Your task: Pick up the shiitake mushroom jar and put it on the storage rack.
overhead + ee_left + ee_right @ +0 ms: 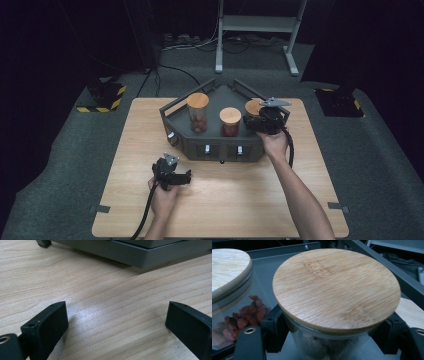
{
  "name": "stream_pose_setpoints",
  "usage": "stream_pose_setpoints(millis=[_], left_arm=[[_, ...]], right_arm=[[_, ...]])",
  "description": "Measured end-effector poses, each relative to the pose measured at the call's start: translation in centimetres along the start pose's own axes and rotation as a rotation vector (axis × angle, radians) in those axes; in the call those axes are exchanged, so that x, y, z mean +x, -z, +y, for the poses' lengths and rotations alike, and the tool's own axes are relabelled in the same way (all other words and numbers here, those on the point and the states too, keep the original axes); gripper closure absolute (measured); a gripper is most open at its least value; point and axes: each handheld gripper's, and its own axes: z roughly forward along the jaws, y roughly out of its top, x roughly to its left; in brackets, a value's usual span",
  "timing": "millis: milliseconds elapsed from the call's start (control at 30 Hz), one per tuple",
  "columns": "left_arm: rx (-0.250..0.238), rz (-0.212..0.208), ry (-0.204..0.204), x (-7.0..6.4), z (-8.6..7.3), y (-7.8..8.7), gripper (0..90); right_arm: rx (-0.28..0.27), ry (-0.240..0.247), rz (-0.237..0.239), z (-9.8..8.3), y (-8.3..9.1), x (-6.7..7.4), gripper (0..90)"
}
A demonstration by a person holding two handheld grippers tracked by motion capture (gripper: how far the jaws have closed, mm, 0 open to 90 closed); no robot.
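At the grey metal tray's [176, 112] right corner, our right gripper [332, 335] clamps its fingers [273, 327] around the glass jar with round bamboo lid [336, 288]. Our left gripper [117, 325] rests released above the wooden counter [100, 302]. Smooth glass could slip if lifted tilted.

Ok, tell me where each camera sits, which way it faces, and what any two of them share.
High view: above the person's side, looking forward and down on the table; both forearms, left gripper, right gripper.
Left gripper view: low over the table, facing the grey tray; fingers spread.
Right gripper view: at the tray, fingers closed on the right jar.
Shared: high and right gripper views show that jar's wooden lid.
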Motion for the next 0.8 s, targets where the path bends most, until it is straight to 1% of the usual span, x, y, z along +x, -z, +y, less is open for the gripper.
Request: stream_pose_setpoints(millis=[133,267,467,567,667,800], left_arm=[[0.0,0.0,0.0,0.0,0.0,0.0,4.2],[0.0,0.0,0.0,0.0,0.0,0.0,4.3],[0.0,0.0,0.0,0.0,0.0,0.0,4.3],[0.0,0.0,0.0,0.0,0.0,0.0,4.3],[0.0,0.0,0.0,0.0,0.0,0.0,4.3],[0.0,0.0,0.0,0.0,0.0,0.0,4.2]], right_arm=[[-0.001,-0.001,0.008,-0.02,0.01,-0.14,25.1],[-0.001,0.005,-0.002,-0.03,-0.01,0.03,25.0],[0.005,-0.001,0.0,0.04,-0.01,0.01,24.5],[0.025,-0.008,0.014,-0.02,-0.21,-0.11,19.6],[0.02,-0.025,0.022,-0.05,-0.17,-0.12,14.4],[0.012,-0.033,0.033,0.13,0.07,-0.07,11.9]])
